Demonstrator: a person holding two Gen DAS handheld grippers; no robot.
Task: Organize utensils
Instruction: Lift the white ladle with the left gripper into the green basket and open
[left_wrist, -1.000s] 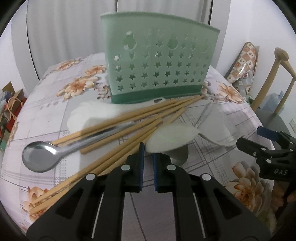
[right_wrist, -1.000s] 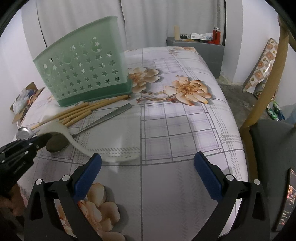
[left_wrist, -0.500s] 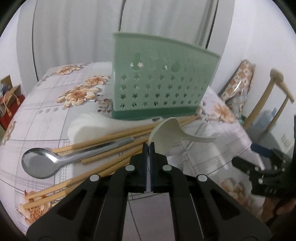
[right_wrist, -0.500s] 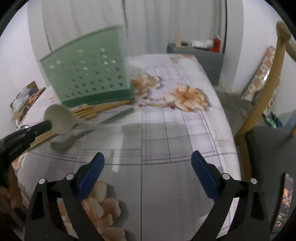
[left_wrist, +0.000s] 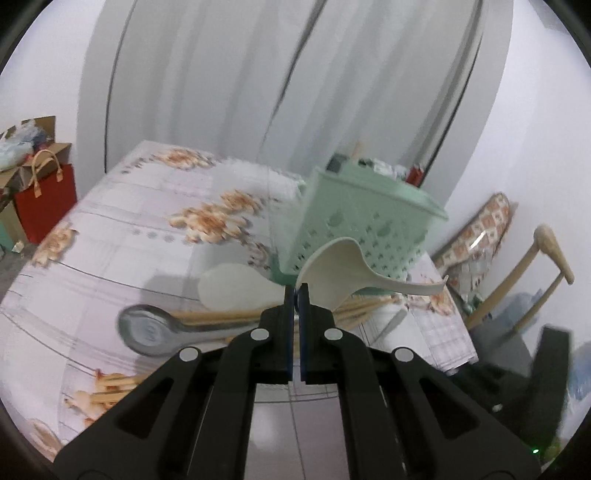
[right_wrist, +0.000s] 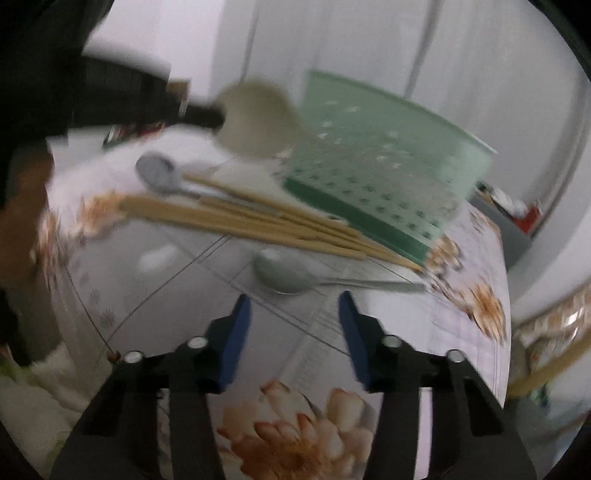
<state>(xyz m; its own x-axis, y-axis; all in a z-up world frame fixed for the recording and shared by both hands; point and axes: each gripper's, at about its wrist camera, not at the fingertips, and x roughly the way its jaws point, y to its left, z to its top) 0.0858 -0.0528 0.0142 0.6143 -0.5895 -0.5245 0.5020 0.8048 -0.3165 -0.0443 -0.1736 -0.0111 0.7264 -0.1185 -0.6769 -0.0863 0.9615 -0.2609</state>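
Note:
My left gripper (left_wrist: 294, 291) is shut on the rim of a cream plastic ladle (left_wrist: 340, 266) and holds it in the air in front of the green star-holed utensil basket (left_wrist: 362, 225). The ladle (right_wrist: 255, 118) and basket (right_wrist: 384, 162) also show in the right wrist view. My right gripper (right_wrist: 293, 299) is open and empty just above the table, close to a metal spoon (right_wrist: 288, 275). Several wooden chopsticks (right_wrist: 258, 218) lie beside the basket. A second metal spoon (left_wrist: 147, 328) and a white rice paddle (left_wrist: 229, 288) lie among them.
The table has a floral cloth (left_wrist: 147, 229). A wooden chair (left_wrist: 532, 280) stands to the right of it. A red bag (left_wrist: 40, 199) and boxes sit on the floor at the left. A grey cabinet (right_wrist: 509, 221) with small items stands behind the table.
My left gripper closed on the ladle and lifted it off the table toward the basket. My right gripper swung left, lowered toward the metal spoon, and its jaws narrowed.

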